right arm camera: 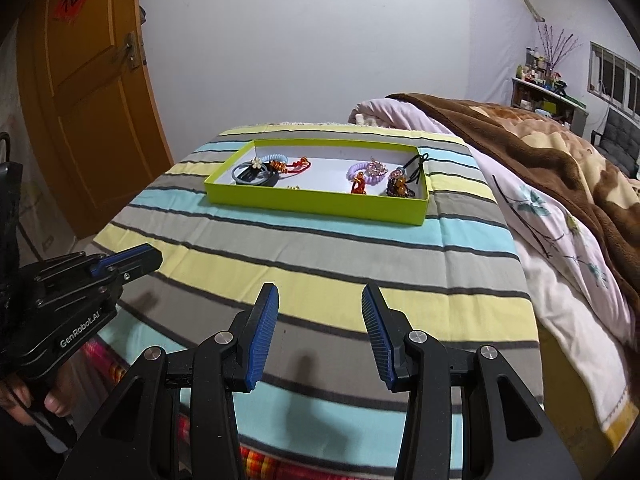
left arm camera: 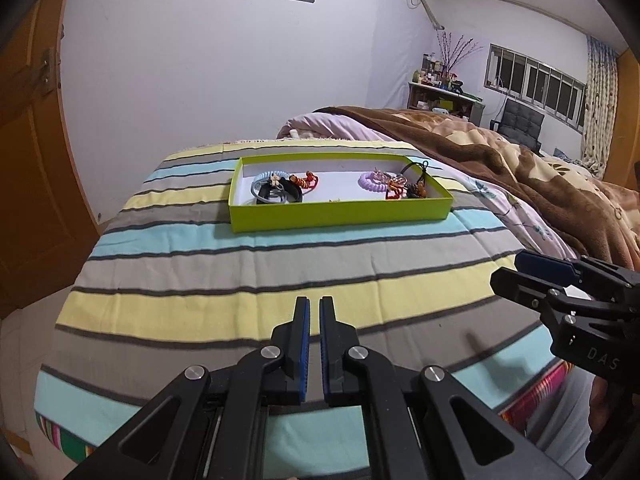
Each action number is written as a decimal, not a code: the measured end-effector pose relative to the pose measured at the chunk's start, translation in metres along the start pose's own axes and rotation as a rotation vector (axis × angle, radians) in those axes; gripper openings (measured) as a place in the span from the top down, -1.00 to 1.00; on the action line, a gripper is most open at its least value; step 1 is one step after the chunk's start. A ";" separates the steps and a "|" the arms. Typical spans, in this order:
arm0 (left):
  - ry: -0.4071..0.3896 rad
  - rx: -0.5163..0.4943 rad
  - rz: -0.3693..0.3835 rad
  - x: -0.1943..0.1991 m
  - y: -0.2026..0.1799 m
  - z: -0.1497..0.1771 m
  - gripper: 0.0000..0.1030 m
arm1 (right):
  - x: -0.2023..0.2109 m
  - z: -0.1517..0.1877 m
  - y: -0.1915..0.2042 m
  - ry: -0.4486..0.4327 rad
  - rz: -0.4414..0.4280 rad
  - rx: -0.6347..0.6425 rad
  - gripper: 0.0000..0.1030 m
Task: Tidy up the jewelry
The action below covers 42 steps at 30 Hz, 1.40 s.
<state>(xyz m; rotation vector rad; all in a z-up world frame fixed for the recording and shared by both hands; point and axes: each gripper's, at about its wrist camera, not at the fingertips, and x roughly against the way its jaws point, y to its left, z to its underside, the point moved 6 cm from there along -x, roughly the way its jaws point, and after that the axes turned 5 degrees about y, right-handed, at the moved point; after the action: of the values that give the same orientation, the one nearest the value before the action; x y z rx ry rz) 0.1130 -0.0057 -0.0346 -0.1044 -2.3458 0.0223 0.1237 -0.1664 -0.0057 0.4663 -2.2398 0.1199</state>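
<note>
Lime-green tray (left arm camera: 340, 213) of jewelry sits on the striped bed (left arm camera: 240, 264), well ahead of both empty grippers, long axis crosswise. Left gripper (left arm camera: 314, 304) nearly shut; right gripper (right arm camera: 320, 300) wide open, about equally distant.

Right wrist view. Right gripper (right arm camera: 319, 300) in the foreground, jaws spread wide, nothing between them, blue pads facing each other. Beyond it, well apart: lime-green box (right arm camera: 320, 202) on the striped cloth (right arm camera: 360, 264). Inside the box, left end: blue coil band (right arm camera: 276, 159), dark rings (right arm camera: 252, 176), red-orange cord (right arm camera: 298, 166). Right end: lilac coil band (right arm camera: 366, 171), small red charm (right arm camera: 359, 186), amber beads (right arm camera: 398, 187). Left of the box, nearer the camera: left gripper (right arm camera: 150, 258), jaws together, held by a hand (right arm camera: 24, 400). Right of the box: brown blanket (right arm camera: 520, 136). Left of it, further back: orange door (right arm camera: 92, 92).
</note>
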 end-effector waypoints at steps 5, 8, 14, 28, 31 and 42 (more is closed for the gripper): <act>0.003 0.003 -0.006 0.003 0.000 0.006 0.94 | 0.005 0.003 0.003 -0.010 0.010 0.006 0.14; -0.001 0.008 -0.007 0.005 0.000 0.007 0.94 | 0.006 0.004 0.004 -0.012 0.008 0.008 0.14; -0.005 0.011 -0.011 0.006 0.000 0.007 0.94 | 0.006 0.005 0.004 -0.010 0.008 0.008 0.14; -0.011 0.011 -0.018 0.006 0.001 0.005 0.94 | 0.007 0.005 0.003 -0.009 0.009 0.012 0.14; -0.011 0.010 -0.020 0.006 0.001 0.005 0.94 | 0.007 0.005 0.003 -0.010 0.010 0.012 0.14; -0.013 0.008 -0.025 0.005 0.001 0.005 0.94 | 0.006 0.005 0.004 -0.013 0.013 0.015 0.14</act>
<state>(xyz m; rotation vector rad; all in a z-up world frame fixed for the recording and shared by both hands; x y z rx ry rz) 0.1056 -0.0038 -0.0343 -0.0715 -2.3593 0.0203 0.1154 -0.1660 -0.0036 0.4614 -2.2568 0.1408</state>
